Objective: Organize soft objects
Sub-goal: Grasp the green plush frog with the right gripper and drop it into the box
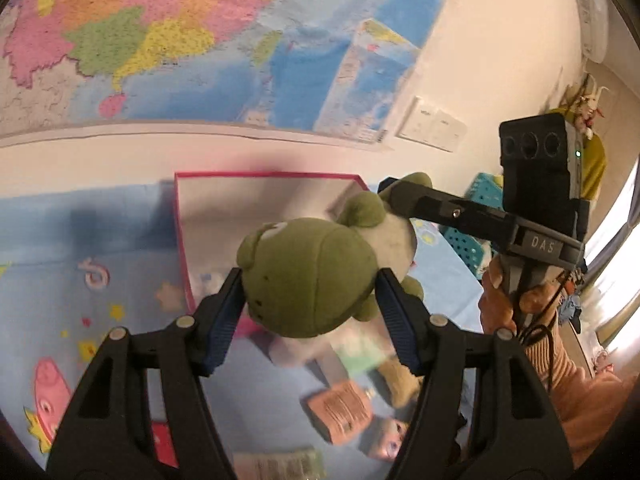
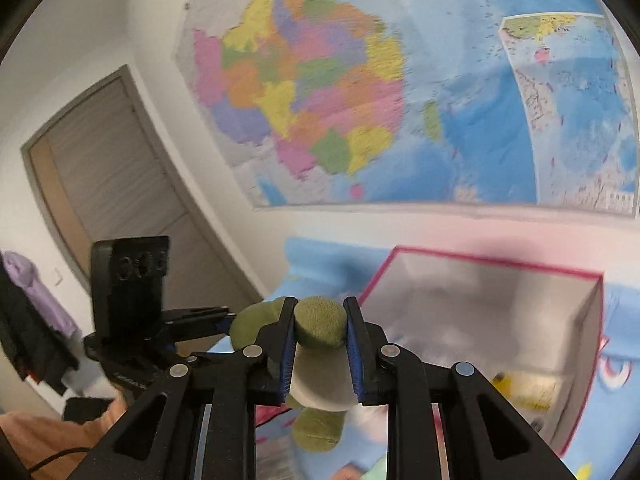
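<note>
Map (image 2: 360,92) on white wall; pink-rimmed box (image 1: 256,208) on blue cartoon sheet (image 1: 80,272).

A large colourful wall map (image 1: 192,40) fills the wall from ten to one o'clock. White wall switches (image 1: 432,124) sit at two o'clock beside it. Turquoise perforated baskets (image 1: 466,242) stand at three o'clock. In the right wrist view, a grey-framed door (image 2: 116,184) stands at nine o'clock, purple fabric (image 2: 36,284) hanging nearby.

The plush frog (image 1: 308,276) hangs above the bed (image 1: 80,240), before the box (image 1: 256,208). The left gripper (image 1: 310,292) clamps its head. The right gripper (image 2: 320,344) clamps its body from the right.
</note>
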`<state>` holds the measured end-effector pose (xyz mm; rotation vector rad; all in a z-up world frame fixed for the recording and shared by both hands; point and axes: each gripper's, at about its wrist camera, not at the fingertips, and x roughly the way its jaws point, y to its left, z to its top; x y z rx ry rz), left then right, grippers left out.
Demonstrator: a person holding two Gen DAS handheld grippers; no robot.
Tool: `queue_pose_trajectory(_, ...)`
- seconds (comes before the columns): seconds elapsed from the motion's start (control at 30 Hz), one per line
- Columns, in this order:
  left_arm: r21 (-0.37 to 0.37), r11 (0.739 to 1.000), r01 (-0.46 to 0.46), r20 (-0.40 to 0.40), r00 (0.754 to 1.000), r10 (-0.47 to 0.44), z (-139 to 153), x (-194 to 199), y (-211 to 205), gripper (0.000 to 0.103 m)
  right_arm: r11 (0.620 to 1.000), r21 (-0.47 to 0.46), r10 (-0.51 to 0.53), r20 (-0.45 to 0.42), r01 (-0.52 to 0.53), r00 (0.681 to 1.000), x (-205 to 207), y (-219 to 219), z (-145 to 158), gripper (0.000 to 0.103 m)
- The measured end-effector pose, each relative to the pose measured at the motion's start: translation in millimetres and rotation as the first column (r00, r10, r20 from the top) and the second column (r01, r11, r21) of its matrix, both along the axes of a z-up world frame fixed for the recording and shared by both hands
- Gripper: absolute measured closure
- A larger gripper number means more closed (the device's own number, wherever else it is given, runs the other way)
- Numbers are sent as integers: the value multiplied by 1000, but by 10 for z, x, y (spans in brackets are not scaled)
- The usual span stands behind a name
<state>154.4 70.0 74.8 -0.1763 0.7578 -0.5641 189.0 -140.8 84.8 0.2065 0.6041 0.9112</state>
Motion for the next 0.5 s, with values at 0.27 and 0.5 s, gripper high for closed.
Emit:
queue_pose_trajectory(0.27, 31, 999, -26, -122, 992, 30, -394, 710, -91, 36, 996, -61, -68, -95, 62, 993, 678, 65, -347, 81)
queue_pose_trajectory(0.5, 90, 994, -61, -201, 977, 79, -709, 1110, -137, 36, 983, -149, -136, -176, 110, 975, 1058, 197, -643, 73)
